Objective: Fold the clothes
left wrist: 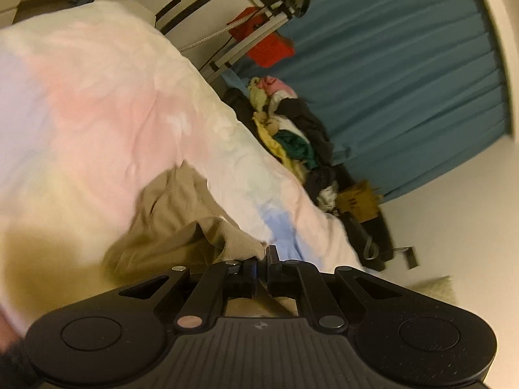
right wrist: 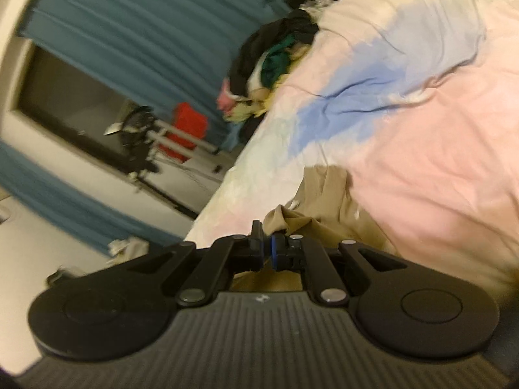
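A tan garment [left wrist: 181, 227] lies crumpled on the pastel tie-dye bedsheet [left wrist: 97, 103]. My left gripper [left wrist: 262, 259] is shut on a ribbed edge of the tan garment. In the right wrist view the same tan garment [right wrist: 324, 207] lies on the sheet [right wrist: 421, 129]. My right gripper [right wrist: 266, 249] is shut on another edge of it. Both views are tilted and blurred by motion.
A pile of mixed clothes [left wrist: 292, 136] lies at the far side of the bed, also in the right wrist view [right wrist: 269, 61]. Teal curtains [left wrist: 405, 74] hang behind. A metal stand with red items [left wrist: 269, 45] stands by the wall.
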`<action>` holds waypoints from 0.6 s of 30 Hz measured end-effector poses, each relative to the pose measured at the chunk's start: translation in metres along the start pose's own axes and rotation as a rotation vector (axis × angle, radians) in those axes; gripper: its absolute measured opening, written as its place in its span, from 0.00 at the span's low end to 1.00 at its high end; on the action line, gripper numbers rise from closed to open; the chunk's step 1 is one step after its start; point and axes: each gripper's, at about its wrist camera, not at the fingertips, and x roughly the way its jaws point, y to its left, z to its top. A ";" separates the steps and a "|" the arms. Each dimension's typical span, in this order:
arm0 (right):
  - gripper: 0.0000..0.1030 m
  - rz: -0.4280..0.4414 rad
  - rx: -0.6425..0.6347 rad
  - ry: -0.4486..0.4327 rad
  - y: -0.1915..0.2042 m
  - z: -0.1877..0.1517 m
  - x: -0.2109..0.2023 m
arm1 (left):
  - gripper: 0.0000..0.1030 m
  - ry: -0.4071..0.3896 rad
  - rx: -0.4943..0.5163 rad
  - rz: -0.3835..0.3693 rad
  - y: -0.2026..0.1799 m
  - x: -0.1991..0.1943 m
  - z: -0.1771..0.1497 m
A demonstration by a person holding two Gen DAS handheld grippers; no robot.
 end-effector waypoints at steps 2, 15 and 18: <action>0.08 -0.041 0.012 0.010 0.005 0.011 0.034 | 0.06 -0.005 0.043 0.047 -0.006 0.030 0.013; 0.08 -0.119 -0.127 0.048 -0.024 0.019 0.174 | 0.06 0.033 0.300 0.174 0.021 0.174 0.041; 0.10 -0.111 -0.150 0.062 -0.026 0.019 0.178 | 0.08 0.020 0.323 0.166 0.025 0.178 0.039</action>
